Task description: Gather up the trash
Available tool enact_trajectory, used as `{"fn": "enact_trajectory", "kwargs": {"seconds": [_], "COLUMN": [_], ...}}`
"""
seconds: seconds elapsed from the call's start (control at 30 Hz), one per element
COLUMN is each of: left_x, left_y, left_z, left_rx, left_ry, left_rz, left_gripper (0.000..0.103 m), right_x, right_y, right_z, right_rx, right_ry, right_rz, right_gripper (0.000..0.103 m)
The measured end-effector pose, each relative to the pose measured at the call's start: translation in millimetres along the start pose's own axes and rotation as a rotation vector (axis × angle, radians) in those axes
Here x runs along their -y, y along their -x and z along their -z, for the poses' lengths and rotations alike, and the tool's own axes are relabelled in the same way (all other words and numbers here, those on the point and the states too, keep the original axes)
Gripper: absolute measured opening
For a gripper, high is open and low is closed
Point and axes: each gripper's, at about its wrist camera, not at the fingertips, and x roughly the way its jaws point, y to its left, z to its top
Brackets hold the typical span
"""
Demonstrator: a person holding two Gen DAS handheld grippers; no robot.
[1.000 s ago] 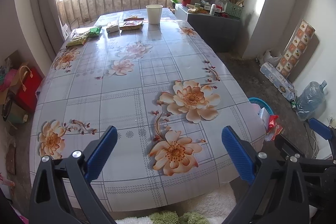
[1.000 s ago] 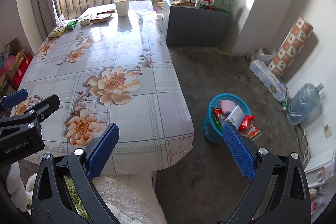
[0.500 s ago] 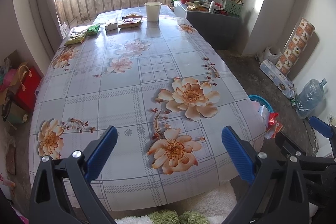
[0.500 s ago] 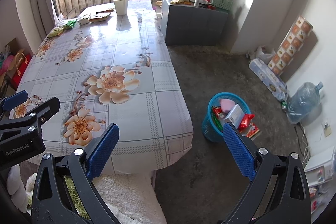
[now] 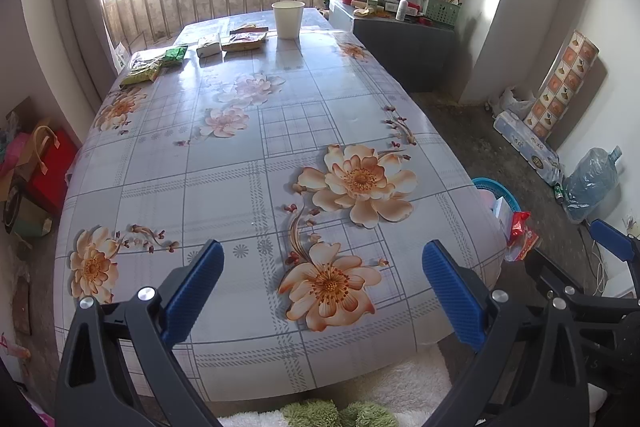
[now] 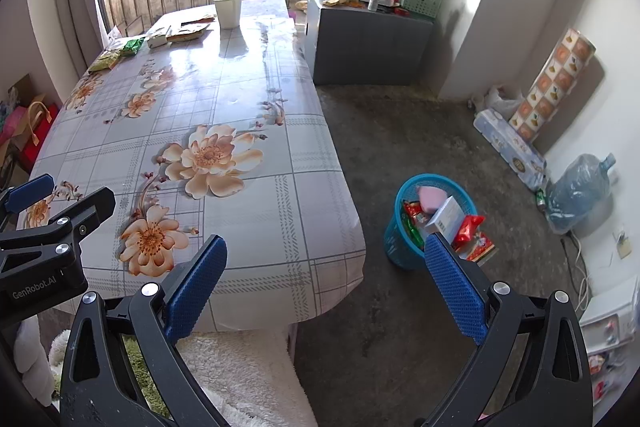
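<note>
Both claws are spread apart and empty: the left claw (image 5: 322, 267) over the near end of the table (image 5: 224, 187), the right claw (image 6: 326, 263) past its near corner. Wrappers (image 5: 244, 41) lie at the table's far end beside a paper cup (image 5: 288, 19); the blue trash basket (image 6: 394, 239) stands on the floor beside the table.
</note>
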Motion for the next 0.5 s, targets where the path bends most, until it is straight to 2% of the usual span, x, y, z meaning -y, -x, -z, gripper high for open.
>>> {"fn": "enact_trajectory", "kwargs": {"seconds": [0.5], "left_x": [0.9], "left_y": [-0.5], "left_z": [-0.1], "left_rx": [-0.001], "left_ry": [0.000], "left_rz": [0.000], "left_gripper": [0.097], "right_x": [0.7], "right_y": [-0.7], "right_z": [1.2], "right_rx": [-0.002], "right_ry": [-0.002], "right_rz": [0.000], "right_gripper": [0.095]}}
